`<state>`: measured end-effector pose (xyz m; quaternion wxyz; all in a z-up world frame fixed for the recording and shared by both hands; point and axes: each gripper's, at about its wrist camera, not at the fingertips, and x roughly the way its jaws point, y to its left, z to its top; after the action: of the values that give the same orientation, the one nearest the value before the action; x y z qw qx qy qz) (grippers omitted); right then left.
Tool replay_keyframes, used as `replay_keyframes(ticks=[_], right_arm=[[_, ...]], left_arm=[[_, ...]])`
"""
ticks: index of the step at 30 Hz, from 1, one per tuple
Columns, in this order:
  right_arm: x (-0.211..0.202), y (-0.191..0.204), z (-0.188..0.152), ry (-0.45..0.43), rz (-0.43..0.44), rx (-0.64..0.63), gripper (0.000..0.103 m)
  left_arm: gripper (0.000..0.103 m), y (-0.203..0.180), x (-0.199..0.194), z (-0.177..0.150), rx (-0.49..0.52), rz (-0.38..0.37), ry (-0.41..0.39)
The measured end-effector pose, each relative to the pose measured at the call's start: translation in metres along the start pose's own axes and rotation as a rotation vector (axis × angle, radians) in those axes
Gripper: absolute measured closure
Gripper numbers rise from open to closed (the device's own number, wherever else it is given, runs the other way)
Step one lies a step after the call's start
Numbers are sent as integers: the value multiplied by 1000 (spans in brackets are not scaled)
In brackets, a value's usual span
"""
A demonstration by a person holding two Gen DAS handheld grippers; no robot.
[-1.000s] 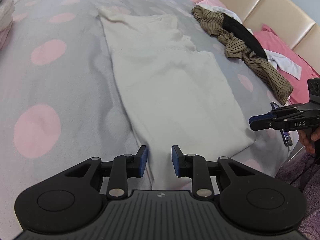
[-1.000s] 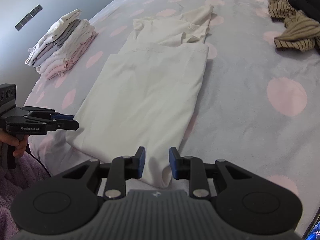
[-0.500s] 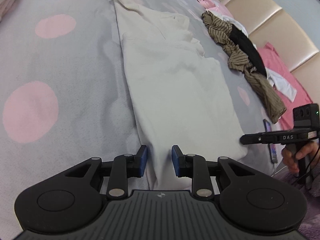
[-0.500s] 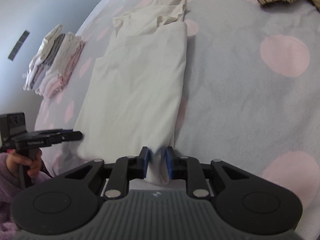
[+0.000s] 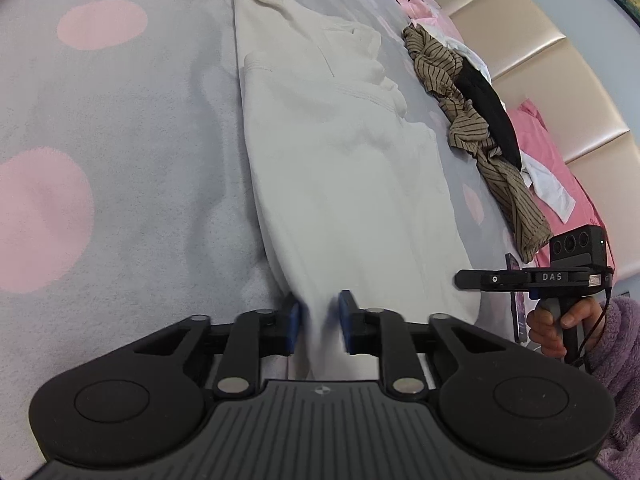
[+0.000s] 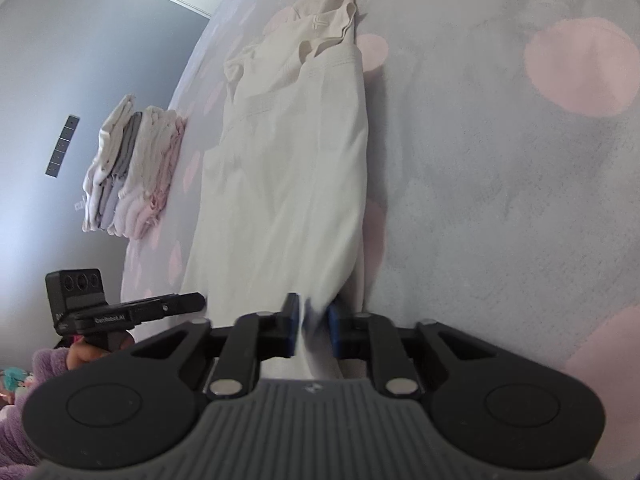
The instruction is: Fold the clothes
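Cream shirt (image 5: pixel 344 184) lay lengthwise on the bed (image 5: pixel 120 120), left tongs (image 5: pixel 319 322) and right tongs (image 6: pixel 313 326) both closing on its near hem; thin bites risked slipping on lift, skewing the fold.

Left gripper (image 5: pixel 318 322): black body, ribbed grey plate behind two blue-padded fingers (image 5: pixel 294 322), silver screws on the linkages.
Right gripper (image 6: pixel 314 326): same black build, blue pads; white "DAS" lettering on its side, a three-lens camera block behind the fingers.
Sleeve (image 5: pixel 612 344): fluffy purple fleece, behind the handle.
Cable: thin, black, beside handle.
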<state>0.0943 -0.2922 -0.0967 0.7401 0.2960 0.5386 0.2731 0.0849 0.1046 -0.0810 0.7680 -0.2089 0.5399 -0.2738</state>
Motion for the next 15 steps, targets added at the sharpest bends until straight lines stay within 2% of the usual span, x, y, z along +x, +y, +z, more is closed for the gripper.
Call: replay_keyframes(ticks=[10,12,15], right_arm=[[-26,11,2,5,54,-46,98],[-27,13,1,19,52,-56,98],[-22,11,-1,28,22,-54,98]], left_arm=[[102,3,-36,-2,-25,-111,-7],[102,3,-35,-3,-33,-120,3],[102,3,-30,-5,-22,-73,11]])
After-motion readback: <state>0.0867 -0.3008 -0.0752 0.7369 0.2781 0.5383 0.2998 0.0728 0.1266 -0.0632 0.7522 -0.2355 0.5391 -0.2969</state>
